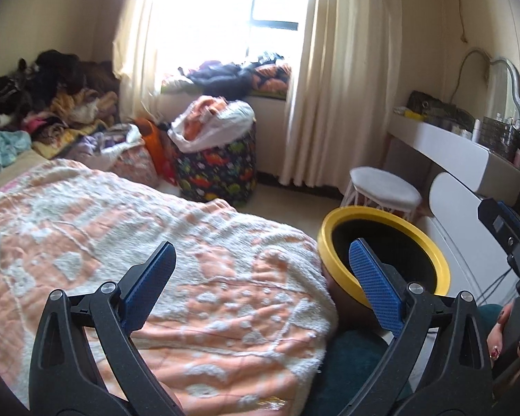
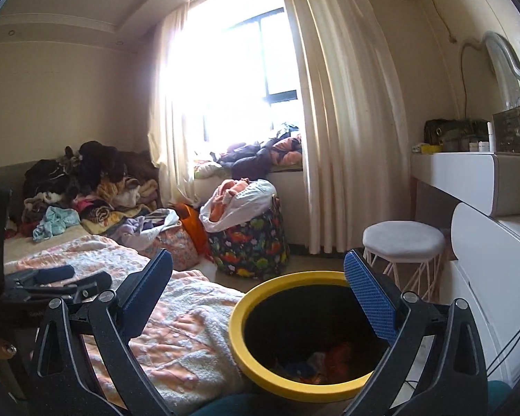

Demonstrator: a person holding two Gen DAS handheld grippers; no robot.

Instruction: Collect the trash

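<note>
Both the left gripper [image 1: 260, 277] and right gripper [image 2: 260, 298] gape wide, empty. The yellow-rimmed bin [image 2: 241, 343] already holds scraps; no loose trash is visible nearby.

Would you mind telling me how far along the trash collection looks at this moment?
Some looks done: the yellow-rimmed bin beside the bed already holds crumpled scraps at its bottom. Nothing is in hand: the left gripper and right gripper are both open and empty. What remains is unclear; no obvious trash shows on the blanket, only clothes piled farther back.
</note>
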